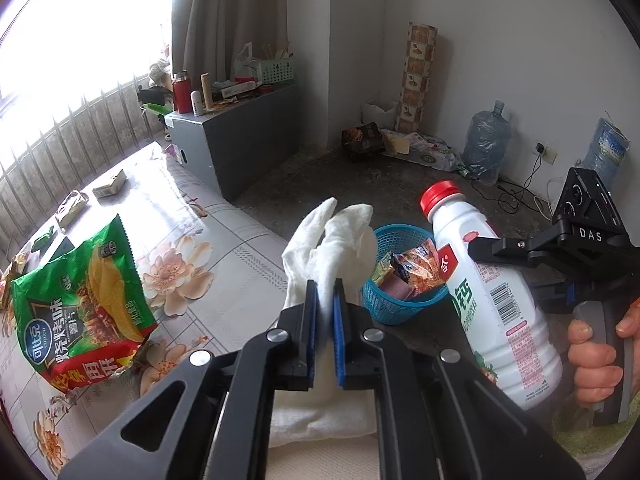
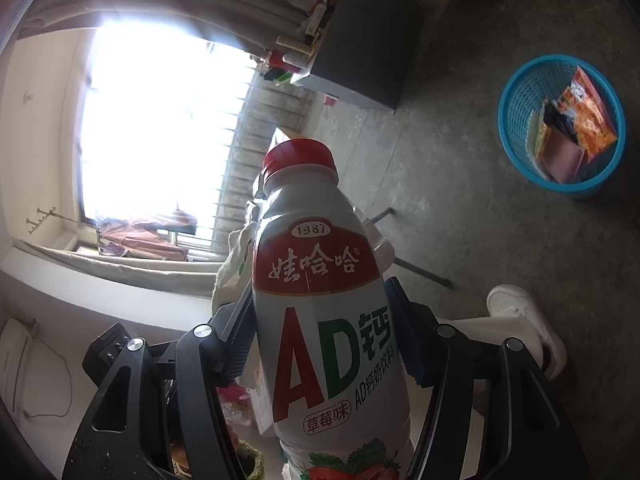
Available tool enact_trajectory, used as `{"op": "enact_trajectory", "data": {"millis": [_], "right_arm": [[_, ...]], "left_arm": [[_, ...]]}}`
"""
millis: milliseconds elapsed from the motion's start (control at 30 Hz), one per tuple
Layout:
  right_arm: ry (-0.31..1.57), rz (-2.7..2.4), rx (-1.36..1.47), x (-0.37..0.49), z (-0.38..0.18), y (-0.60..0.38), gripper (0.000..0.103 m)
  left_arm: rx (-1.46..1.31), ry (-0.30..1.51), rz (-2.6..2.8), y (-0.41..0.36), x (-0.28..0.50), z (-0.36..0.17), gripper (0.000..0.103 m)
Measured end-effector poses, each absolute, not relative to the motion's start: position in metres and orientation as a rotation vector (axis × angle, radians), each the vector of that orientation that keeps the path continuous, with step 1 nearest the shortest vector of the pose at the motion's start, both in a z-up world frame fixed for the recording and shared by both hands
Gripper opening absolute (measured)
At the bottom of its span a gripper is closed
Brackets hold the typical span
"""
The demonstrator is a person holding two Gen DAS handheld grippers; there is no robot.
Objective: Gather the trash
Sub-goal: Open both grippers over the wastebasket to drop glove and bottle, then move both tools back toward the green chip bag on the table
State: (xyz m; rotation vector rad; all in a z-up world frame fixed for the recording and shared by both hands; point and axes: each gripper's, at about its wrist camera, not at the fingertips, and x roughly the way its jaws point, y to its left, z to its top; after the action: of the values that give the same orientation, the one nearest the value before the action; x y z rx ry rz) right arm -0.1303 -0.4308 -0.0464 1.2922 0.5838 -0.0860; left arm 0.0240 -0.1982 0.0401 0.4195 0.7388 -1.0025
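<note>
My left gripper is shut on a white cloth held up over the table edge. My right gripper is shut on a white AD calcium milk bottle with a red cap; the bottle also shows in the left wrist view, tilted, right of the cloth. A blue mesh basket with several wrappers stands on the floor behind the cloth; it also shows in the right wrist view, far right. A green crisp bag lies on the floral table at the left.
Small packets lie farther back on the floral table. A grey cabinet with clutter stands by the window. Water jugs and litter sit along the far wall. A white shoe stands on the concrete floor.
</note>
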Motion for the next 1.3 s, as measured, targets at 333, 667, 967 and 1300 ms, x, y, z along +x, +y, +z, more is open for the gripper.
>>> {"op": "enact_trajectory", "data": {"millis": [333, 667, 967, 1300], "right_arm": [[0.483, -0.321, 1.398, -0.222, -0.079, -0.514, 0.058], [0.576, -0.323, 1.625, -0.192, -0.167, -0.575, 0.058], [0.545, -0.506, 1.799, -0.181, -0.245, -0.635, 0.078], [0.593, -0.527, 1.699, -0.23, -0.235, -0.572, 0.077]], "left_arm": [[0.403, 0.922, -1.132, -0.29, 0.017, 0.011, 0.007], [0.433, 1.171, -1.158, -0.425, 0.029, -0.06, 0.007], [0.304, 1.154, -1.136, -0.487, 0.05, -0.069, 0.049], [0.336, 1.16, -1.152, -0.434, 0.035, -0.058, 0.05]]}}
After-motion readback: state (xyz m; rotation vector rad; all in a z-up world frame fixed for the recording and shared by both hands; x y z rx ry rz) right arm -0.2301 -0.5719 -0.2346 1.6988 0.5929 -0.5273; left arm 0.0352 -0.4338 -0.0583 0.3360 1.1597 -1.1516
